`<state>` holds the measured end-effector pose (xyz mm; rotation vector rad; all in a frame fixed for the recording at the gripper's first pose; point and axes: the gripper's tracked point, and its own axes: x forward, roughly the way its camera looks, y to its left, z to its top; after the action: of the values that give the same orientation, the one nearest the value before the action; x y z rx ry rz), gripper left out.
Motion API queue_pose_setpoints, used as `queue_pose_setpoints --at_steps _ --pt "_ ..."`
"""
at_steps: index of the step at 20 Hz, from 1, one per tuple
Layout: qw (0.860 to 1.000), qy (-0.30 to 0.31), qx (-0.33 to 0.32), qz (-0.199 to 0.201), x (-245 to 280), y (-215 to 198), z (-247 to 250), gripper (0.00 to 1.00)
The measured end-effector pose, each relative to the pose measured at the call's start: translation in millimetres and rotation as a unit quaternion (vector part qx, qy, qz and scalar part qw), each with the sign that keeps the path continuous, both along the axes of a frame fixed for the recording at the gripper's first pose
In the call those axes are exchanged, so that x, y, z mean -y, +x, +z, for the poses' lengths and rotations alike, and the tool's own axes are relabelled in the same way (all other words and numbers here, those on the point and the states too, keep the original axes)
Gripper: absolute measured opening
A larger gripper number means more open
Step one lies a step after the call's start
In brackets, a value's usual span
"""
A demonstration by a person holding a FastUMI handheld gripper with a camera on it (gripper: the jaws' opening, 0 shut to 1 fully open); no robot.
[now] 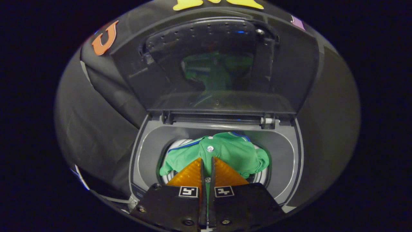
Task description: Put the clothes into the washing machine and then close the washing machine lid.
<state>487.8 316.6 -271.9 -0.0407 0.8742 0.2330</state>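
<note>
A green garment (231,151) with blue-and-white trim and white buttons hangs bunched over the round drum opening of the top-loading washing machine (151,145). My gripper (206,160) is just above the opening, its fingers nearly closed with a thin fold of the green cloth pinched in the narrow gap between them. The machine's dark lid (219,64) stands raised behind the opening, and its window reflects the green cloth.
The grey rim (289,154) of the machine surrounds the drum opening. The lid hinge bar (219,118) runs across the back of the opening. Black cloth of the booth wall (96,112) hangs on both sides.
</note>
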Motion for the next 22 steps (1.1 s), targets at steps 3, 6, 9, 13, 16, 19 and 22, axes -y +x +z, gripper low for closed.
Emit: queue_pose_setpoints --at_steps 3,6,9,13,16,19,22 --pt "1.0 -0.012 0.0 0.009 -2.2 -0.3 -4.7 0.06" --pt "1.0 -0.019 0.003 0.012 -6.1 -1.6 -6.7 0.06" --pt "1.0 -0.023 0.001 0.013 -7.3 -2.7 -8.1 0.06" --pt "1.0 -0.023 0.001 0.01 -6.0 -2.3 -5.2 0.06" --pt "0.999 -0.012 -0.025 0.017 -10.1 -7.7 -15.9 0.08" --pt "0.998 -0.041 -0.035 0.019 -2.3 -10.9 -21.4 0.78" --pt "0.998 -0.048 -0.015 0.028 -3.7 -9.2 -10.7 1.0"
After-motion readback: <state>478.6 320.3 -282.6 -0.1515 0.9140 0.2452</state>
